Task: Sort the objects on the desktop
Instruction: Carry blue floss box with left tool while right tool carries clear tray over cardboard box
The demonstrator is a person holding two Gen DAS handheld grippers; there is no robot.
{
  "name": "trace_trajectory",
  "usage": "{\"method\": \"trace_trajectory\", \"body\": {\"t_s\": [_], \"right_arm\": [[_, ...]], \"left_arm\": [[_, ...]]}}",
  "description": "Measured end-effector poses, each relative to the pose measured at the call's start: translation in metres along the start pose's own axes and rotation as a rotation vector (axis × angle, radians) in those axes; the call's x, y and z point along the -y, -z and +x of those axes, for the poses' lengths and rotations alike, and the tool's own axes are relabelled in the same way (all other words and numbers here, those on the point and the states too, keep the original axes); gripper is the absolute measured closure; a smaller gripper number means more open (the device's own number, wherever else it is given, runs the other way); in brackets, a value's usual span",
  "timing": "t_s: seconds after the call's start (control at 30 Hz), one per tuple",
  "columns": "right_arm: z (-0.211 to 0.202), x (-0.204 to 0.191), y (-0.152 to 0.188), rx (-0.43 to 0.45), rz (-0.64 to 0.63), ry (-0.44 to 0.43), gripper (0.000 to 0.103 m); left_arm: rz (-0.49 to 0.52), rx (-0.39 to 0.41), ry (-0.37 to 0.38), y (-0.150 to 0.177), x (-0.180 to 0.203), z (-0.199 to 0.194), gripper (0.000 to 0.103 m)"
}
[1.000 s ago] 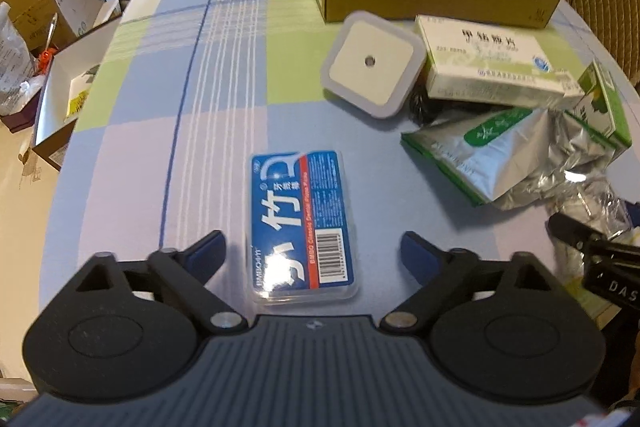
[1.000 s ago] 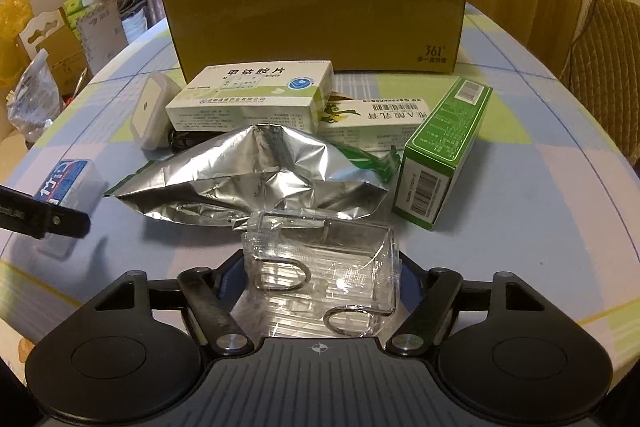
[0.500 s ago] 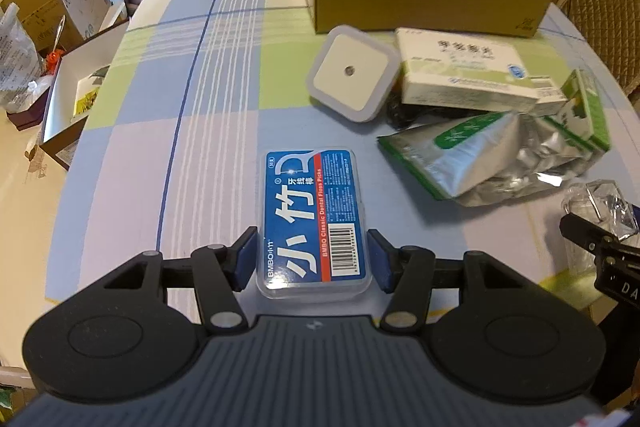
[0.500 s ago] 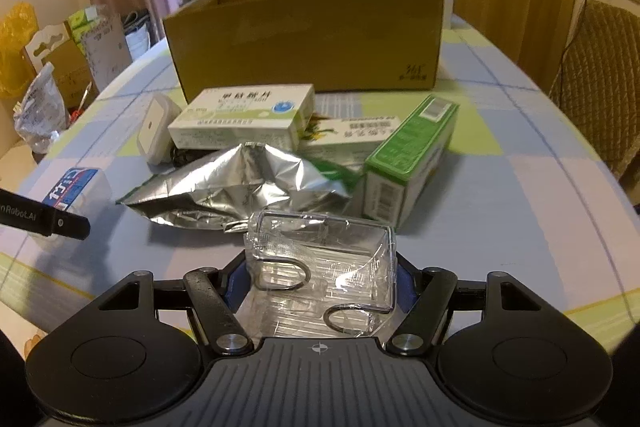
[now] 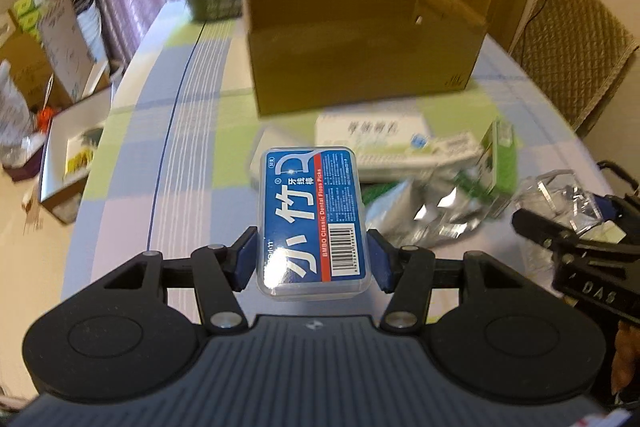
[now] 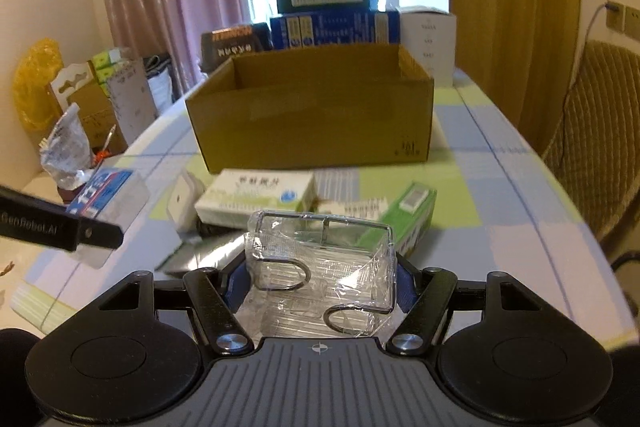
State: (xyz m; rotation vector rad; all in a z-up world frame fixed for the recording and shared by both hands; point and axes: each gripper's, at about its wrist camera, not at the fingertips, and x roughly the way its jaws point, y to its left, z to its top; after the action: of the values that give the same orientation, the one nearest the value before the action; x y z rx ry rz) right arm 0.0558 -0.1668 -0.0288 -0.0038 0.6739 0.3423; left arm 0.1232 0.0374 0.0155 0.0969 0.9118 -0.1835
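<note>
Both claws have risen off the table since a second ago: the left gripper (image 5: 312, 261), then spread wide around the dental floss pick box (image 5: 313, 215) lying flat, now pinches that blue-labelled box at its near end and carries it in the air, and the right gripper (image 6: 318, 285) has lifted the clear wire-framed plastic case (image 6: 320, 267) it was already clamping. Each claw is narrowed onto its own item, pads pressed against the two sides. Ahead of both claws stands the open cardboard box (image 6: 316, 123), which looks empty as far as its interior shows, so I judge nothing has been sorted into it yet. Between the claws and that carton, the clutter remains on the checked tablecloth (image 5: 132, 187): a white medicine box (image 6: 256, 193), a green carton (image 6: 404, 223) ahead and to the right, a crumpled foil pouch (image 5: 424, 211) beside the left claw's right finger, and a square white night light (image 6: 182, 201) ahead to the left. By my reading the task is at its early stage: two items are in transit, and at least four are still to be picked up.
</note>
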Motion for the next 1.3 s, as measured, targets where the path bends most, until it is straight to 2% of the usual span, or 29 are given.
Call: {"method": "trace_trajectory", "body": {"t_s": [0.17,0.33,0.47,0.63,0.8,1.07,1.3], "right_arm": [[0.005,0.018,-0.045,0.021,-0.029,-0.005,0.037],[0.023,0.035,-0.104,0.047,-0.042,-0.016,0.037],[0.053,0.043,-0.146,0.055,-0.059,-0.02,0.037],[0.101,0.052,-0.188,0.05,-0.074,-0.021,0.037],[0.147,0.055,-0.21,0.023,-0.099,-0.033,0.037],[0.207,0.065,-0.229,-0.017,-0.078,-0.03,0.037],[0.23,0.074,-0.227,-0.042,-0.056,-0.022,0.037]], "left_arm": [[0.016,0.061,0.01,-0.047,0.011,-0.007,0.051],[0.023,0.108,0.026,-0.099,0.013,-0.002,0.051],[0.016,0.125,0.026,-0.14,0.01,0.019,0.051],[-0.004,0.11,0.034,-0.172,0.0,0.057,0.051],[-0.016,0.088,0.031,-0.198,-0.012,0.098,0.051],[-0.027,0.043,0.04,-0.214,-0.015,0.156,0.051],[-0.033,0.035,0.045,-0.221,-0.016,0.184,0.051]]}}
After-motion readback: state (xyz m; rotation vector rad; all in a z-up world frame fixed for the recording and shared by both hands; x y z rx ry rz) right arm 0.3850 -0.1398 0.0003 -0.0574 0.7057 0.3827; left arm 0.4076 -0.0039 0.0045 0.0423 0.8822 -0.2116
